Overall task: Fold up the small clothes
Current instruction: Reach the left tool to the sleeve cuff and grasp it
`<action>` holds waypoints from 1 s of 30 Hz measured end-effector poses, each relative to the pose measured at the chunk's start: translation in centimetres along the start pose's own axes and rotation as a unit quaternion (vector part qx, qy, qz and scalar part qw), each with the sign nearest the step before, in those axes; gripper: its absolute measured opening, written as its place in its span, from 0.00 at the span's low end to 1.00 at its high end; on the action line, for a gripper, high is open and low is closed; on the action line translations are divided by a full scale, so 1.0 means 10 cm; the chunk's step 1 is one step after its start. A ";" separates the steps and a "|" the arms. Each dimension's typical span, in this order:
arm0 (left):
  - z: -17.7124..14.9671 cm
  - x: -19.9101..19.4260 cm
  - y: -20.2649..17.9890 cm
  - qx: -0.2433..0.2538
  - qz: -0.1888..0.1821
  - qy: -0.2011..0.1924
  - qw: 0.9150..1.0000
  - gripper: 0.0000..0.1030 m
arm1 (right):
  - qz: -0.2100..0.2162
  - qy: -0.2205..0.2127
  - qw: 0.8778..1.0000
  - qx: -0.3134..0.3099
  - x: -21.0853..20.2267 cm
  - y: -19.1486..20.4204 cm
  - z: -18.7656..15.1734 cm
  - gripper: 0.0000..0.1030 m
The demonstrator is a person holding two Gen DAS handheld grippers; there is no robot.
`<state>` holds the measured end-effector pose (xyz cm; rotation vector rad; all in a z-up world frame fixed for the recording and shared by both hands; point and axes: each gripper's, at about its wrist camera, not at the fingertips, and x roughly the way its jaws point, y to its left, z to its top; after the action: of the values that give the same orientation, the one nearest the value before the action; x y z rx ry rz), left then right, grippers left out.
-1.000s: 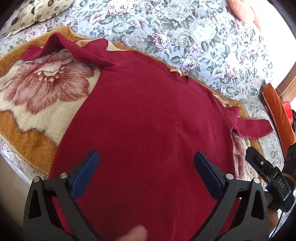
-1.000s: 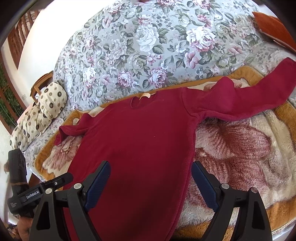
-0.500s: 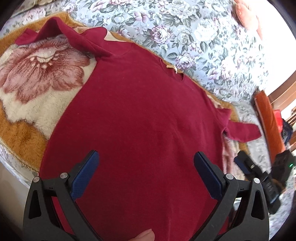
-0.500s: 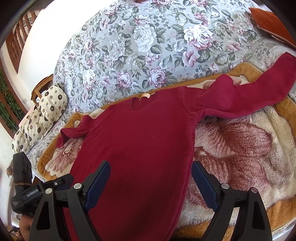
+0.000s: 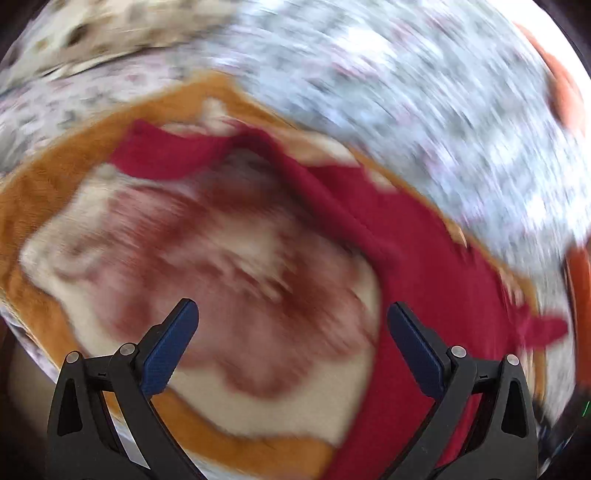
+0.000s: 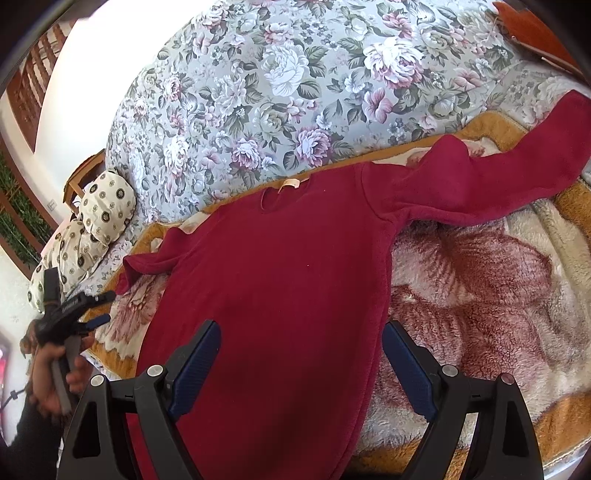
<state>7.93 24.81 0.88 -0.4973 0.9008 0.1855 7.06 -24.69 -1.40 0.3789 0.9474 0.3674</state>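
Note:
A dark red long-sleeved top (image 6: 280, 295) lies flat on a fleece blanket, neck away from me, both sleeves spread out. My right gripper (image 6: 301, 362) is open and empty above the top's lower body. My left gripper (image 5: 291, 343) is open and empty; its view is blurred. It hovers over the blanket beside the top's left edge (image 5: 424, 258), near the left sleeve (image 5: 166, 155). The left gripper also shows at the left of the right wrist view (image 6: 74, 310), held in a hand.
The orange-edged fleece blanket with a big flower print (image 6: 480, 295) covers a bed with a grey floral quilt (image 6: 295, 74). Patterned cushions (image 6: 96, 221) lie at the far left. An orange object (image 6: 532, 33) sits at the far right.
My left gripper has swung quickly left, off the top's body and over the blanket by the left sleeve. My right gripper has barely moved.

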 end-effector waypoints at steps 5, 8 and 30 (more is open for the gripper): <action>0.57 0.19 0.73 -0.125 -0.061 0.011 0.990 0.99 | 0.001 0.003 1.000 0.001 0.02 0.01 0.00 0.86; 0.79 0.37 0.97 -0.176 -0.079 0.027 0.981 0.95 | 0.002 0.005 1.000 0.001 0.02 0.01 0.00 0.86; 0.83 0.83 1.51 -0.372 -0.166 -0.108 0.907 0.86 | 0.007 0.037 0.999 0.031 0.19 -0.09 0.03 0.86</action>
<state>13.46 41.57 -6.43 -1.3063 0.4880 0.2658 8.42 -24.69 -3.01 0.4322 1.0312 0.3680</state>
